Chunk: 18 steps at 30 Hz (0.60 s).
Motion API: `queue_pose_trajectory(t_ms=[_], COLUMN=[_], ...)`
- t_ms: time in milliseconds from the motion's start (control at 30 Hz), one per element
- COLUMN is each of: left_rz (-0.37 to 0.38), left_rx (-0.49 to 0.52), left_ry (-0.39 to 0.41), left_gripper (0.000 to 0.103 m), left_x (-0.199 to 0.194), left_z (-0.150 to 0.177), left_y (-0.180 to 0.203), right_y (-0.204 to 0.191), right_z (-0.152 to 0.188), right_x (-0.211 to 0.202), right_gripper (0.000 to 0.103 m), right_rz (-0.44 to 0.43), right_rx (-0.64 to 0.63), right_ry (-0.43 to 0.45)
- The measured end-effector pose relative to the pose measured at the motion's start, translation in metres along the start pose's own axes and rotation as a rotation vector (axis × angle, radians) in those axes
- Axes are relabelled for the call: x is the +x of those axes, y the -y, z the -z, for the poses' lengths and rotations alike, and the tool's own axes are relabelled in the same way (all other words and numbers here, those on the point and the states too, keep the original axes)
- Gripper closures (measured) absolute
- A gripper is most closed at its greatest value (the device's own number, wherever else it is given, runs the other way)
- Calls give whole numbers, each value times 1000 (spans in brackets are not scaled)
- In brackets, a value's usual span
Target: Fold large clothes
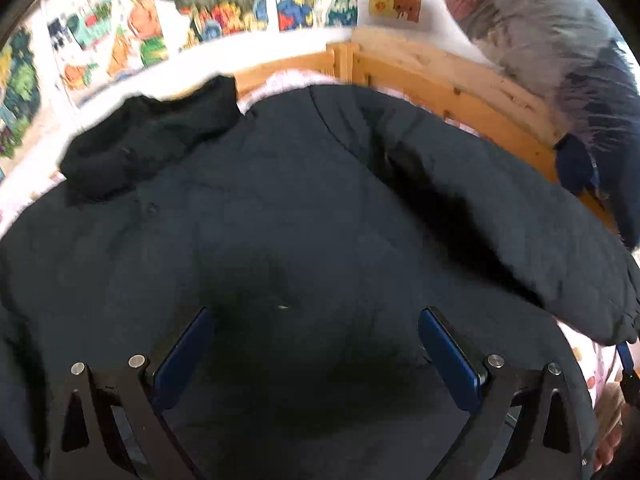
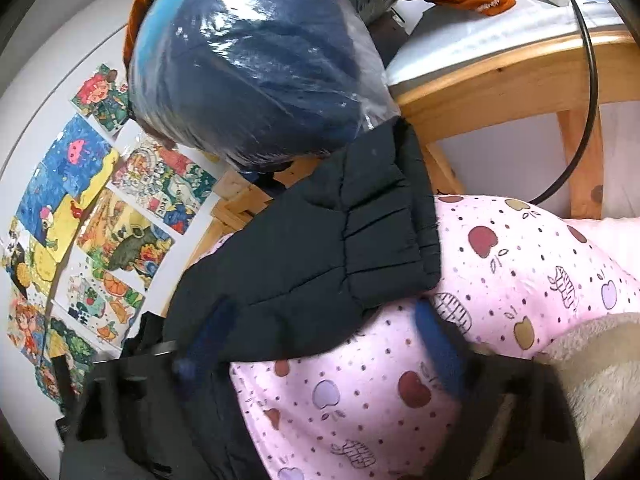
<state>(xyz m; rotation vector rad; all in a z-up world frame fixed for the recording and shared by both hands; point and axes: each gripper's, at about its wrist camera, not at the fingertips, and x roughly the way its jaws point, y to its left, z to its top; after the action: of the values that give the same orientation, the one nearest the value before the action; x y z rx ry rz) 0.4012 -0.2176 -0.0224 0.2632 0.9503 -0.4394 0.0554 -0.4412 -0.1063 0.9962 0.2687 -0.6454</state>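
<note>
A large black padded jacket [image 1: 304, 200] lies spread over a pink apple-print bedsheet [image 2: 500, 264], its hood [image 1: 152, 136] at the upper left and one sleeve [image 1: 520, 220] stretching to the right. My left gripper [image 1: 316, 336] hovers open over the jacket's body with nothing between its blue pads [image 1: 448, 344]. In the right wrist view the sleeve's cuff end [image 2: 340, 248] rests on the sheet. My right gripper [image 2: 324, 336] is blurred, with its jaws apart. The sleeve's lower edge lies between its fingers [image 2: 436, 344], and they do not pinch it.
A plastic-wrapped dark blue bundle [image 2: 256, 64] sits by the wooden bed frame [image 2: 500, 76], just behind the cuff. Colourful pictures [image 2: 80, 208] cover the wall. A black cable [image 2: 588, 100] hangs at the right. A beige fleece blanket [image 2: 592, 380] lies at the lower right.
</note>
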Motion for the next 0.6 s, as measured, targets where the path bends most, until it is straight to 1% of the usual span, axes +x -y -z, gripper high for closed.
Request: queue_pose_trajectory(t_ms=[33,67,133,200,267,300,333,367,433,500,533,600], left_rz=[20,29,17,5,7,11,14,19,38,44,37,20], left_rx=[-7,-14,-27,-40,-50,-55,-58,-62,-78,-98,-107,-111], left_ry=[-25,-41,-78,-103,-121,-121,-117,-111,-93,-61,-42,-9], left_gripper=[0,0,0,0,0,0,0,0,1,1,1,1], left_x=[9,15,25,33,39,39,38,36,27,11,0,-20], left_z=[2,4,11,17,21,22,23,23,22,20,18,17], left_y=[0,0,-1,-3,-3,-3,-3,-4,-7,-14,-18,-27], right_y=[1,4,9,13,11,14,9,8,-11,-30,-48,-80], right_z=[-1,-3,-5,-8,-12,-14,-17,-20,-31,-40,-45,-52], right_x=[3,5,8,8,5,0,-2,-4,-13,-25,-32,-42], right_gripper=[38,39,44,46,61,74,83,87,90,91,91,92], right_rz=[4,3,-7,-20,-11,-1,4,-2,-18,-49,-70,-121], right_rx=[2,7,30,50,41,26,2,-14,-93,-172,-235,-339], right_ry=[-2,0,5,18,44,58,73,78,111,150,176,199])
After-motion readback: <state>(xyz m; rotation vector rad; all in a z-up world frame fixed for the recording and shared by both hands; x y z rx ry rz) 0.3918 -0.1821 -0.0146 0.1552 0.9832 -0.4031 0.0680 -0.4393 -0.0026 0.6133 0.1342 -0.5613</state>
